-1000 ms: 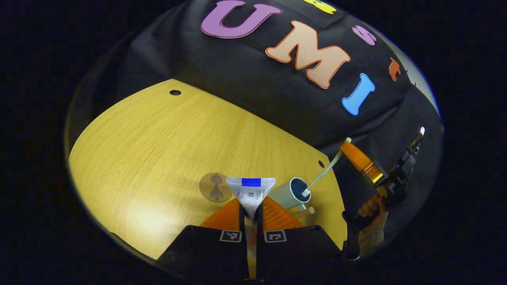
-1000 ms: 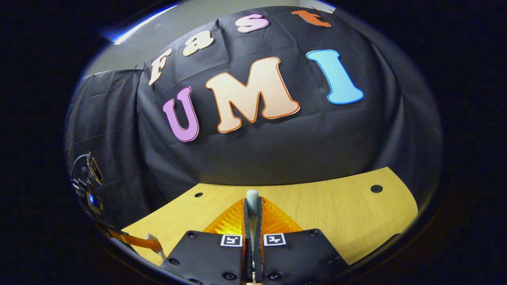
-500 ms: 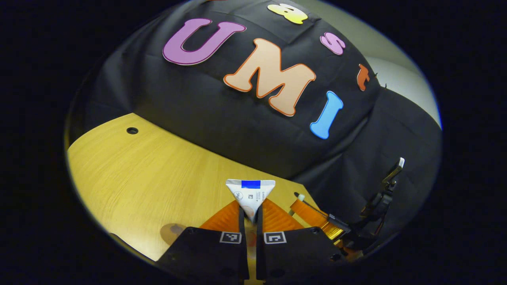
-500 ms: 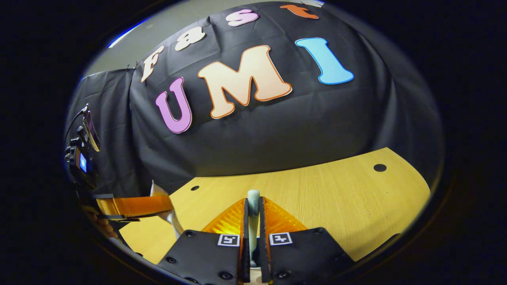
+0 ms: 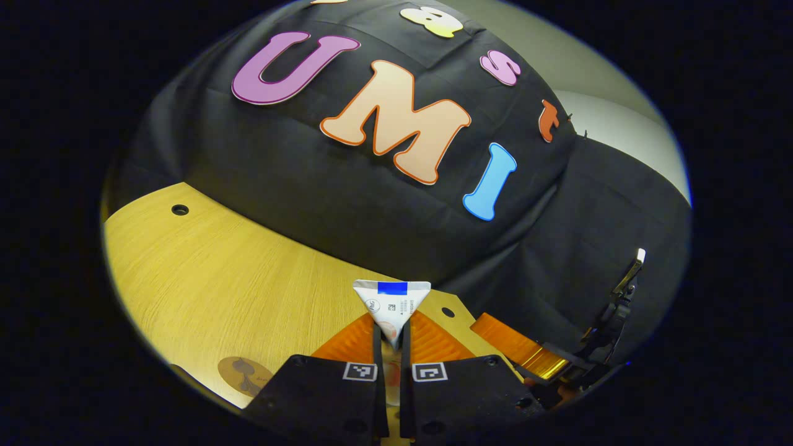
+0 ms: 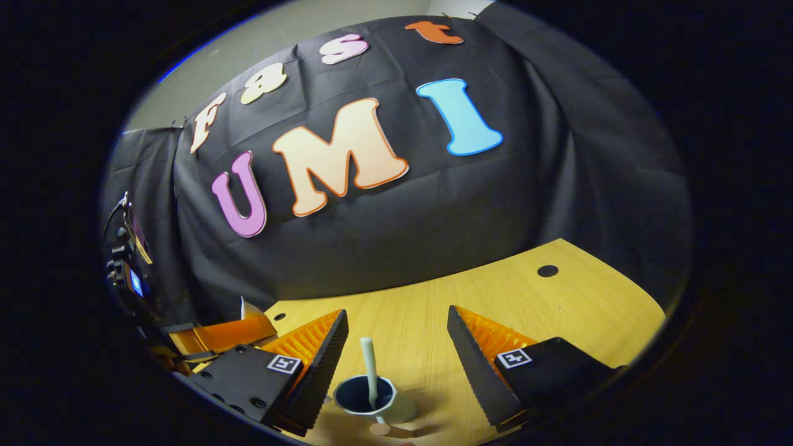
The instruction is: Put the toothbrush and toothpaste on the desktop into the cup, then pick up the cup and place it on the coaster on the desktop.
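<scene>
— Since the brush (image 6: 370, 365) stands in the cup (image 6: 367, 399), what does the coming move turn on?

— On where the cup lies from the paste (image 5: 391, 305). In the right gripper view the cup sits on the surface (image 6: 545, 310) low down, between the right gripper's (image 6: 396, 347) spread fingers (image 6: 325, 353) and a little toward the left one. The brush handle stands nearly upright in it, leaning on the rim.

— And the left gripper (image 5: 391, 337)?

— Its fingers are closed on the paste, pinching the tube near its lower end; the flat crimped end points forward and up, so the long axis runs along the fingers. In the right gripper view that gripper sits just beside the cup's left, so I judge it the nearer one for the drop.

— Are the right fingers touching anything?

— No. They are wide apart and hold nothing; cup and brush stand free between them.

— The coaster (image 5: 243, 375)?

— Low on the left in the left gripper view, flat on the surface, bare.
</scene>
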`<state>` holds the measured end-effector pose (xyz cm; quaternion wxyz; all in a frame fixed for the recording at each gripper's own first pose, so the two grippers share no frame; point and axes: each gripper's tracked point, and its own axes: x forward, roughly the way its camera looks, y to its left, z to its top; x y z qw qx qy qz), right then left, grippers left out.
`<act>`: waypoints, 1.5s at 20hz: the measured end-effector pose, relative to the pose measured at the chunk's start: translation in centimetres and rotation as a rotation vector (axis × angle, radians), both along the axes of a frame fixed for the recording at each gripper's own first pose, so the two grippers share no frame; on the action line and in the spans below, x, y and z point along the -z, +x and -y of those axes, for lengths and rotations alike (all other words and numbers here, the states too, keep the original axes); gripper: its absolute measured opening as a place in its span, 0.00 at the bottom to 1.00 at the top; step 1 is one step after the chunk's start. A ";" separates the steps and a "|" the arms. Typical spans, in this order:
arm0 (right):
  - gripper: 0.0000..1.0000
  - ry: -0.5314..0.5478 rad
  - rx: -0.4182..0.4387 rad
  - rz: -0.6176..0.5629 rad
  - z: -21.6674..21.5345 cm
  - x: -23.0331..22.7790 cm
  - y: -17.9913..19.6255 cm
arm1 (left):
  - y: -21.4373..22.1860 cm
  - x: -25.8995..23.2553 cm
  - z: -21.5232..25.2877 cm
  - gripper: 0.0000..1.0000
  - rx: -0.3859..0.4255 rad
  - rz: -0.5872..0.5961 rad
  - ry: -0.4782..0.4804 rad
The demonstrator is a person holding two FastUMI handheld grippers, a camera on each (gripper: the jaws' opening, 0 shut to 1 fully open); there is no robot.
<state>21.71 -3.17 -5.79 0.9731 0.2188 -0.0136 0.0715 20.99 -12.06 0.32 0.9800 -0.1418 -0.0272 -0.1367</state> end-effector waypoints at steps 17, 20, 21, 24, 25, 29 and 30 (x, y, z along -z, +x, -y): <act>0.98 0.038 0.185 -0.093 12.3 3.3 -5.9 | 3.2 6.2 3.4 0.15 -0.129 -0.054 0.106; 0.98 0.027 0.187 -0.093 12.2 3.3 -6.2 | 2.9 5.6 4.0 0.25 -0.102 -0.046 0.112; 0.98 0.028 0.185 -0.094 12.0 3.3 -6.2 | 2.8 5.7 4.3 0.25 -0.097 -0.041 0.119; 0.98 0.024 0.177 -0.089 11.4 3.1 -6.4 | 1.7 6.0 5.0 0.64 -0.068 -0.032 0.144; 0.98 0.019 0.174 -0.085 11.3 3.0 -6.4 | 1.5 6.1 5.1 0.63 -0.062 -0.033 0.156; 0.98 -0.006 0.154 -0.092 10.5 3.1 -6.8 | 0.2 6.9 4.4 0.87 -0.069 -0.038 0.188; 0.98 -0.012 0.148 -0.094 10.1 3.0 -7.0 | -0.1 6.9 4.1 0.87 -0.073 -0.039 0.192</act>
